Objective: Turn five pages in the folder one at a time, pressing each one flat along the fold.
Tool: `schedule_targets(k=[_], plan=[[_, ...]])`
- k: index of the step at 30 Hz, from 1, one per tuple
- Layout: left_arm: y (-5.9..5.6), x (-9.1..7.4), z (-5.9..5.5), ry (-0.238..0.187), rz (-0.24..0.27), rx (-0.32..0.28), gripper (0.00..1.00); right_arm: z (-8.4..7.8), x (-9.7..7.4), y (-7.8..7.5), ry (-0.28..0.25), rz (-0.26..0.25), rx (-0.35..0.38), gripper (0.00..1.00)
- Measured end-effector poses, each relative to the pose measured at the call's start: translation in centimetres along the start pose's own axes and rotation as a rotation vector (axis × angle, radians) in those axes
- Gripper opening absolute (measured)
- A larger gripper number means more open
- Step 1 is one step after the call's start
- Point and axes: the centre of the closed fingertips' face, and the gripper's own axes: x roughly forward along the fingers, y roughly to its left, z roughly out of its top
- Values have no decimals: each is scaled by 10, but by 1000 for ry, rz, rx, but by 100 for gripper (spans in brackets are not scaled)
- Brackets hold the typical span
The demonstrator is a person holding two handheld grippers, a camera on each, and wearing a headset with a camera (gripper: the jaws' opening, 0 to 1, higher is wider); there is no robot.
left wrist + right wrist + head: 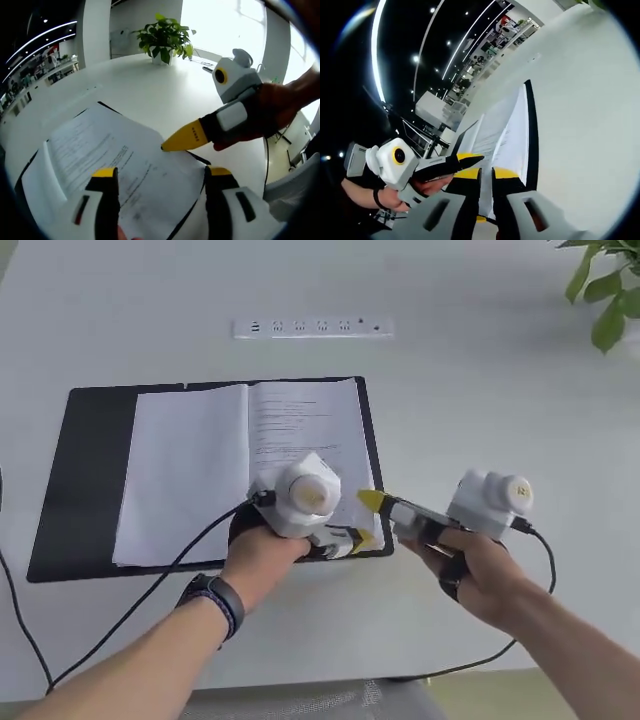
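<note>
My left gripper (161,172): jaws wide apart over the right page (100,145) of the folder (90,460) | my right gripper (486,174): jaws together at that page's outer edge.

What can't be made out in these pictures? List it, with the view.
Print on the white paper pages: too small, head view; blurred, left gripper view.
Near right part of black folder: head view, behind left tool.
Whether right tool pinches a sheet: too small, left gripper view.
Green plant: cut by head view's edge.
</note>
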Motion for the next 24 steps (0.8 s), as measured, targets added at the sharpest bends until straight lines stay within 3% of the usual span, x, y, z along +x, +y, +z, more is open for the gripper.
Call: schedule_targets(k=[3, 12, 14, 24], plan=[[4, -7, 4, -15, 10, -2, 71, 1, 1, 3, -4, 2, -11, 1], [10, -26, 5, -40, 13, -17, 72, 5, 0, 14, -14, 0, -22, 0], [14, -32, 6, -59, 21, -50, 73, 5, 1, 17, -16, 0, -26, 0], [36, -63, -2, -88, 65, -79, 73, 1, 10, 44, -15, 27, -56, 0]])
